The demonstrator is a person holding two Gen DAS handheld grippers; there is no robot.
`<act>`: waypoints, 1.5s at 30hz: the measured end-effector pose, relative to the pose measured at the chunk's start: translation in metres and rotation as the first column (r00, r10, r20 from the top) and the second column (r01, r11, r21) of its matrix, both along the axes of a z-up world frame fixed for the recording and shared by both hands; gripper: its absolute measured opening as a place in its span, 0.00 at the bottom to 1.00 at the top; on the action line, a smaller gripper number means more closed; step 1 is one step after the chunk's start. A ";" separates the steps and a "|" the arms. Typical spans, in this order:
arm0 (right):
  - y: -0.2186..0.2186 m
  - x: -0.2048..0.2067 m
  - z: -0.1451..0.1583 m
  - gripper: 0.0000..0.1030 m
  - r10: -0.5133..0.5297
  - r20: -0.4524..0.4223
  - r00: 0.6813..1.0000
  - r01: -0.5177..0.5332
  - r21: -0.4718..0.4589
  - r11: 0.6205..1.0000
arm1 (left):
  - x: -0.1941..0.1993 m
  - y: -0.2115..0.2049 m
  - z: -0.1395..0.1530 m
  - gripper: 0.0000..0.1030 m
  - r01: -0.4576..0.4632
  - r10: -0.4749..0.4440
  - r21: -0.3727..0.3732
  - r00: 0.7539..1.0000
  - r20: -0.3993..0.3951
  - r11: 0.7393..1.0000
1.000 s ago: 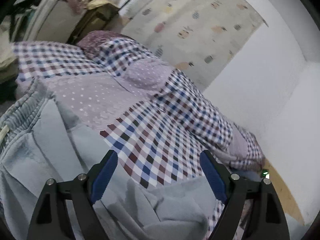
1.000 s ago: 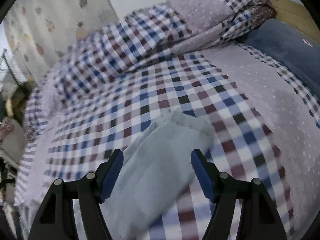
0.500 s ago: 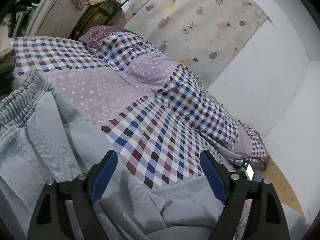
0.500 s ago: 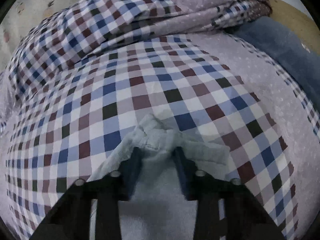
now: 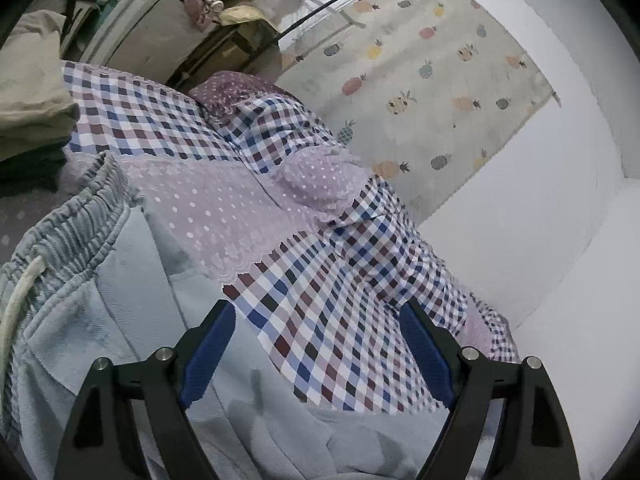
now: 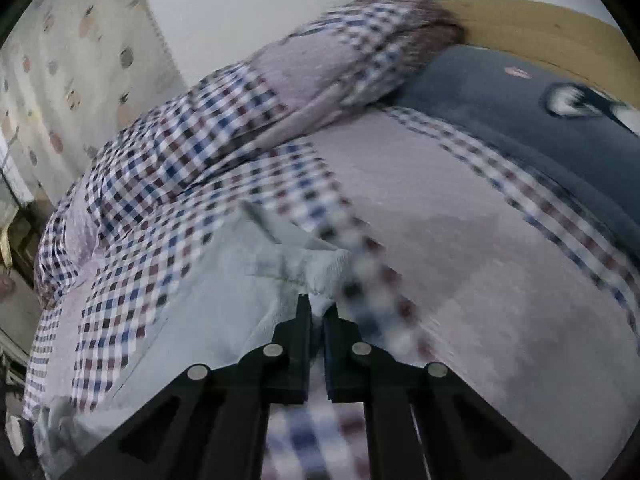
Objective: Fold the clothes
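Observation:
Light grey sweatpants (image 5: 100, 300) lie spread on a checked bedspread (image 5: 332, 304); the gathered waistband (image 5: 76, 216) with a white drawstring is at the left of the left wrist view. My left gripper (image 5: 316, 344) hovers open over the pants and the bedspread, with nothing between its blue pads (image 5: 208, 352). In the right wrist view my right gripper (image 6: 318, 308) is shut on the hem end of a pant leg (image 6: 224, 312), which is lifted off the bed and bunched at the fingertips.
A rumpled checked and dotted quilt (image 6: 248, 120) runs along the far side by the wall. A dark blue pillow (image 6: 520, 120) lies at the wooden headboard (image 6: 540, 24). Folded clothes (image 5: 28, 104) and stacked clutter (image 5: 168, 20) stand at the left. A pineapple-print curtain (image 5: 420, 92) hangs behind.
My right gripper went from open above the pant leg to shut on its hem, and has lifted and carried it. The left gripper stayed open and shifted only slightly.

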State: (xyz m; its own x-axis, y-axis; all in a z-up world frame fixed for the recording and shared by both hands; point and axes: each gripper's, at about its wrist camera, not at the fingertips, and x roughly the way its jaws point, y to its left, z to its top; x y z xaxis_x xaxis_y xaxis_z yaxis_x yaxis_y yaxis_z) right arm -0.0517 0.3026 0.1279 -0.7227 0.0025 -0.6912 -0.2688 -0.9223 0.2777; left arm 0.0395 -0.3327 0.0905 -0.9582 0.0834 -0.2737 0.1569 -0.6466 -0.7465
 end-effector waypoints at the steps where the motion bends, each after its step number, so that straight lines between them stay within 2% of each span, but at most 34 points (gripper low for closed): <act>1: 0.010 0.016 -0.007 0.03 -0.014 0.025 1.000 0.014 -0.006 1.000 | 0.000 0.001 0.000 0.84 0.003 -0.003 -0.002 1.000 -0.002 1.000; 3: 0.025 0.035 -0.030 0.04 -0.021 0.130 0.991 0.022 -0.012 1.000 | -0.001 0.005 0.001 0.84 0.013 -0.013 -0.006 1.000 -0.002 1.000; 6: 0.037 0.047 -0.063 0.09 -0.005 0.287 0.958 0.007 -0.007 1.000 | -0.003 0.012 0.002 0.84 0.032 -0.032 -0.015 0.999 0.000 0.999; 8: 0.036 0.046 -0.068 0.23 0.000 0.334 0.943 -0.010 0.027 1.000 | -0.005 0.016 0.002 0.84 0.039 -0.039 -0.030 0.999 0.005 0.999; 12: 0.028 0.035 -0.032 0.50 0.005 0.280 0.960 -0.045 0.136 0.990 | -0.008 0.019 0.004 0.84 0.041 -0.040 -0.060 0.999 0.012 0.997; 15: 0.026 0.011 -0.005 0.60 0.058 0.209 0.976 -0.081 0.106 0.991 | -0.011 0.017 0.002 0.84 0.039 -0.038 -0.054 0.999 0.020 0.998; 18: 0.020 -0.029 -0.003 0.67 0.156 0.184 0.970 -0.166 0.041 0.985 | -0.014 0.017 -0.001 0.84 0.042 -0.040 -0.055 0.999 0.034 0.998; 23: 0.006 -0.091 -0.048 0.67 0.270 0.287 0.919 -0.293 0.041 0.955 | -0.017 0.023 -0.001 0.84 0.048 -0.044 -0.095 0.998 0.043 0.994; 32: -0.001 -0.129 -0.107 0.67 0.371 0.436 0.820 -0.447 0.083 0.891 | -0.023 0.029 -0.005 0.84 0.050 -0.041 -0.136 0.997 0.069 0.989; 34: -0.006 -0.131 -0.111 0.66 0.378 0.444 0.812 -0.467 0.108 0.877 | -0.023 0.032 -0.005 0.84 0.050 -0.040 -0.154 0.997 0.071 0.987; 35: -0.010 -0.130 -0.108 0.58 0.383 0.438 0.813 -0.480 0.132 0.867 | -0.023 0.033 -0.005 0.84 0.049 -0.038 -0.163 0.997 0.071 0.985; 36: -0.014 -0.129 -0.105 0.36 0.388 0.433 0.814 -0.492 0.156 0.856 | -0.023 0.035 -0.004 0.84 0.048 -0.036 -0.172 0.997 0.070 0.984; 37: -0.018 -0.128 -0.102 0.22 0.394 0.427 0.814 -0.503 0.181 0.845 | -0.024 0.036 -0.004 0.84 0.048 -0.036 -0.181 0.997 0.070 0.982; 43: -0.042 -0.121 -0.082 0.19 0.428 0.395 0.813 -0.559 0.324 0.763 | -0.025 0.044 -0.004 0.84 0.048 -0.034 -0.220 0.997 0.069 0.974; 44: -0.045 -0.121 -0.076 0.19 0.426 0.381 0.820 -0.555 0.349 0.755 | -0.024 0.044 -0.002 0.84 0.044 -0.031 -0.223 0.998 0.062 0.974; 45: -0.043 -0.125 -0.065 0.19 0.412 0.349 0.842 -0.528 0.375 0.762 | -0.023 0.044 -0.001 0.84 0.038 -0.026 -0.226 0.998 0.053 0.973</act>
